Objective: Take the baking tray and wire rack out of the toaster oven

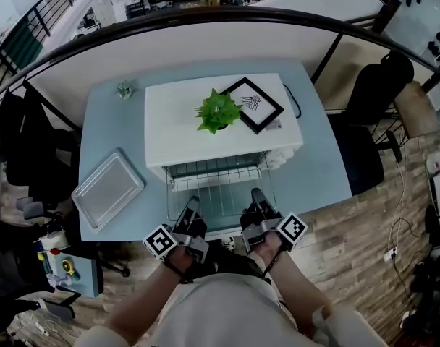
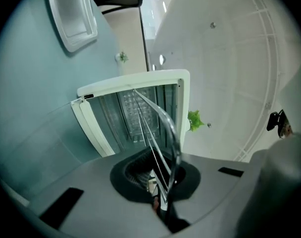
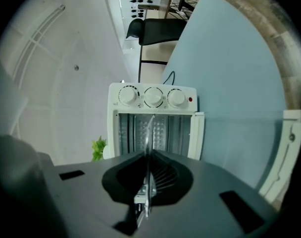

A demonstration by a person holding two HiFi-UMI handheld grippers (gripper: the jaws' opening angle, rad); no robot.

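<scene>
at the near mouth of the white boxy toaster oven (image 1: pixel 205 125), left gripper (image 1: pixel 192 203) and right gripper (image 1: pixel 257 194) pinch the silver wire rack (image 1: pixel 218 178) (half out); uneven pulling could jam or tip it.

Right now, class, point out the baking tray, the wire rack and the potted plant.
baking tray (image 1: pixel 108 189), head view, flat bottom
wire rack (image 1: pixel 220 183), head view, middle bars
potted plant (image 1: pixel 218 110), head view, green leaves

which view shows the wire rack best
The head view: the wire rack shows as a full grid from above, partly out of the toaster oven, its near edge held by the left gripper and right gripper. Both gripper views show it edge-on only, as thin wires between shut jaws.
</scene>
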